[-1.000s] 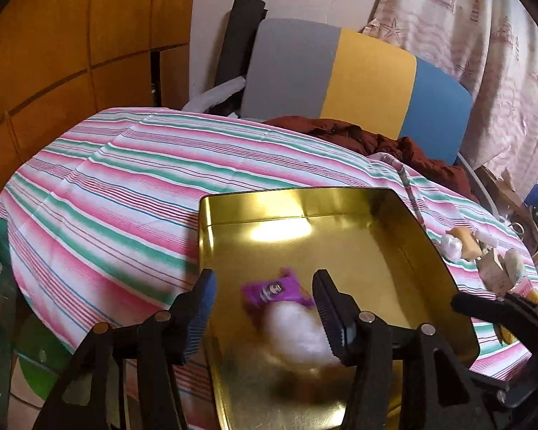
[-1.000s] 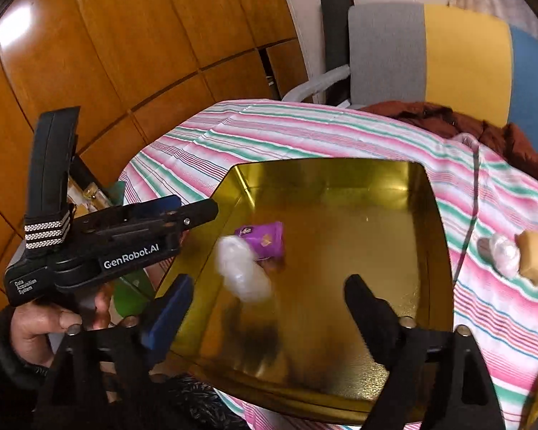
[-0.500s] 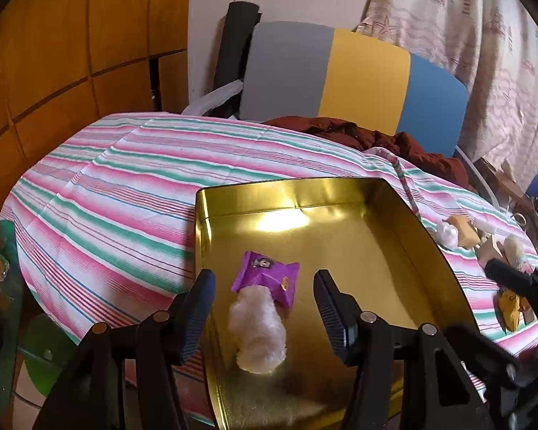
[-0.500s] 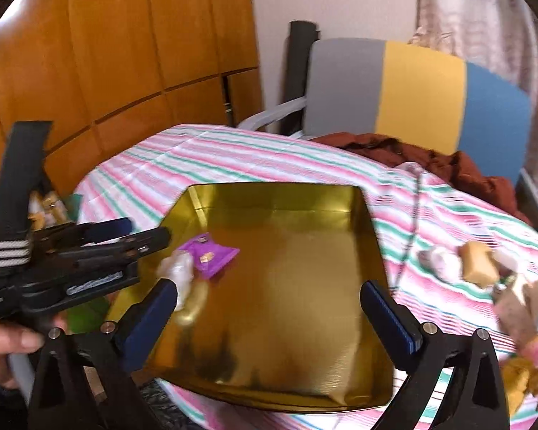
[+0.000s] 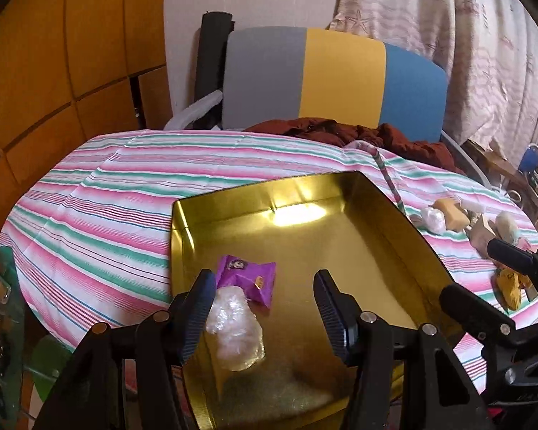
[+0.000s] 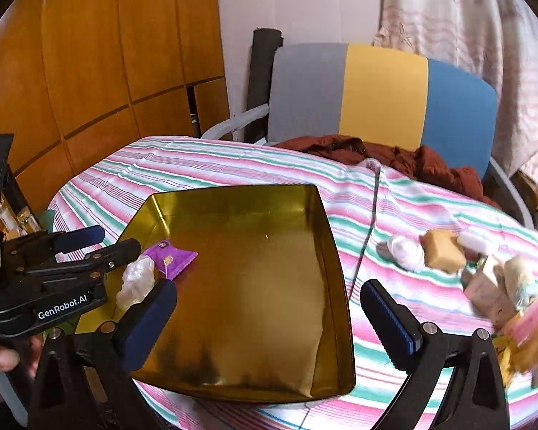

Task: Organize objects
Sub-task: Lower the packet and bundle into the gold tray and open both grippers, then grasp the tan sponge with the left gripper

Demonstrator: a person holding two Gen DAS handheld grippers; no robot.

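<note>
Wood-panelled wall (image 6: pixel 100 71) and curtain (image 5: pixel 466 46) behind a grey-yellow-blue chair (image 6: pixel 380 96) | table (image 5: pixel 107 197) under striped cloth | gold tray (image 6: pixel 254 286) holds purple packet (image 5: pixel 249 279) touching clear-wrapped sweet (image 5: pixel 235 326) | loose sweets (image 6: pixel 444 251) right of tray | left claw (image 5: pixel 262 317) wide, empty | right claw (image 6: pixel 269 317) wide, empty

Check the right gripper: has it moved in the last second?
Yes. The right gripper has swung right: the gold tray has slid from between its fingers toward the left, and more of the loose snacks now show.
</note>
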